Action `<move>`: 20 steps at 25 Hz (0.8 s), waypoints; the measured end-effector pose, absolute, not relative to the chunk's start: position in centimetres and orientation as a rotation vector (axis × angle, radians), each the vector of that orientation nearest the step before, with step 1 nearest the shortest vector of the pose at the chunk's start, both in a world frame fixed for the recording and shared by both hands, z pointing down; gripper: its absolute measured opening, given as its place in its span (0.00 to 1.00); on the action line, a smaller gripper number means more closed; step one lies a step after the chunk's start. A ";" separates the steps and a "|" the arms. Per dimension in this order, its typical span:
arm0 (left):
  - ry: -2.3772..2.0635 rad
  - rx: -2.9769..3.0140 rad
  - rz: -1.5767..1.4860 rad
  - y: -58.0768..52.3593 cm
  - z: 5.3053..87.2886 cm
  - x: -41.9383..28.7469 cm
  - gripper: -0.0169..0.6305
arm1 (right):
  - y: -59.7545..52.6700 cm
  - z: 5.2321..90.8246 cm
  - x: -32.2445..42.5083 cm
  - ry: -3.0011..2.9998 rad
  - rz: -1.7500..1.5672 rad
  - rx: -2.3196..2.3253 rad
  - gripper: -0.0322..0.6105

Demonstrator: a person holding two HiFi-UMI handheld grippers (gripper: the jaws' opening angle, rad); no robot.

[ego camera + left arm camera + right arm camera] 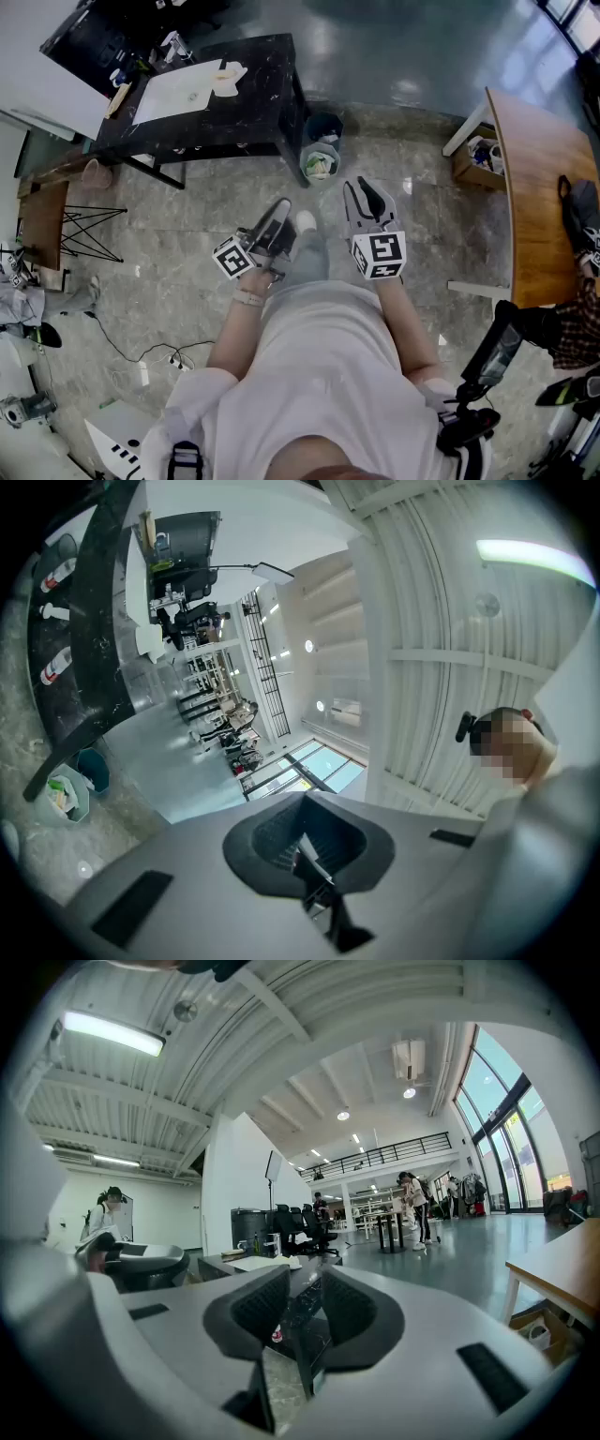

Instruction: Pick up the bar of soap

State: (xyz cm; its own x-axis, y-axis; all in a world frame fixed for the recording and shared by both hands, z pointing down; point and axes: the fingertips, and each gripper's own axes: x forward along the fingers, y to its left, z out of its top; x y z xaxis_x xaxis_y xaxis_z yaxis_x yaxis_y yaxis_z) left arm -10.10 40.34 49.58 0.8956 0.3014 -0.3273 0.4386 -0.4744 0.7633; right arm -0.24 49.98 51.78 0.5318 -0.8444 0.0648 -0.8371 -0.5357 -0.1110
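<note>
Gray stone floor [187, 262] fills most of the head view, and I stand in the lower middle of it. The black table [253, 112] sits in the upper left, its far corner lost under dark clutter at the frame's edge. A wooden table [534, 187] runs down the right side and is cut off by the frame. A white sheet [178, 92] lies on the black table. A bin [321, 155] stands on the floor at that table's near right corner.

I hold both grippers low in front of me at mid-frame, well apart from the black table. My left gripper [279, 208] is rolled sideways, so in its own view the table runs down the left edge. Its pads [272, 841] meet with nothing between them. My right gripper [362, 187] points at the table. Its pads [258, 1312] stand a narrow slit apart, and only the table's edge shows through the slit.

I take the soap [228, 78] to be the pale lump at the sheet's right edge, near the top of the frame. It is too small for me to be sure. In the right gripper view it is only a pale speck just above my jaws.
</note>
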 end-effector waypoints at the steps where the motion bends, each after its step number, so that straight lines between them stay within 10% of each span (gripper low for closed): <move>1: 0.519 2.103 -0.171 40.0 49.7 -9.6 0.04 | 49.7 51.9 0.2 1.478 -0.177 -2.692 0.19; 20: 0.356 1.979 -0.113 22.2 56.3 5.9 0.04 | 32.0 58.0 15.5 1.547 -0.382 -2.679 0.19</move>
